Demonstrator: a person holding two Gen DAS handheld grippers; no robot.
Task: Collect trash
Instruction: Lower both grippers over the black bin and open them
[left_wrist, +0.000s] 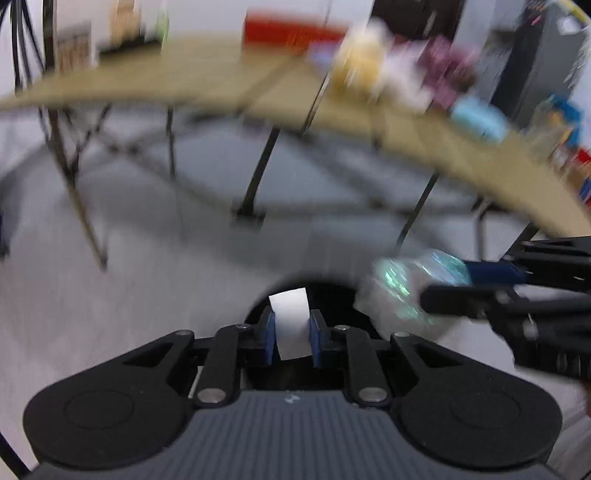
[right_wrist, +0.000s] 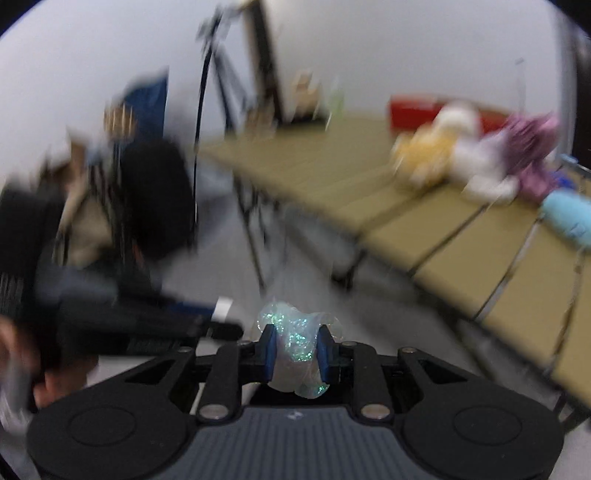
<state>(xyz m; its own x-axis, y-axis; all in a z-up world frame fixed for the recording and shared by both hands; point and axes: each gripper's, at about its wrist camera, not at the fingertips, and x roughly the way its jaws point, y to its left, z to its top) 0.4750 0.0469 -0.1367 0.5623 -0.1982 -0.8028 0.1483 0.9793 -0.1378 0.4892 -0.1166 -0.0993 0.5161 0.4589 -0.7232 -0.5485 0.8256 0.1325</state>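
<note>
My left gripper (left_wrist: 291, 325) is shut on a white slip of paper (left_wrist: 290, 323), held upright between the blue pads over a dark round opening (left_wrist: 334, 295) on the floor. My right gripper (right_wrist: 295, 339) is shut on a crumpled clear wrapper with green glitter (right_wrist: 295, 332). In the left wrist view that right gripper (left_wrist: 443, 284) reaches in from the right edge with the glittery wrapper (left_wrist: 402, 291), close beside the dark opening. In the right wrist view the left gripper (right_wrist: 225, 317) comes in from the left, its white paper (right_wrist: 223, 309) just showing. Both views are blurred by motion.
A long tan slatted table (left_wrist: 207, 81) on thin black legs stands beyond, with soft toys (right_wrist: 476, 155), a red box (right_wrist: 417, 107) and a light blue item (right_wrist: 569, 216) on it. Grey floor (left_wrist: 147, 280) lies below. A hand (right_wrist: 48, 384) shows at the left.
</note>
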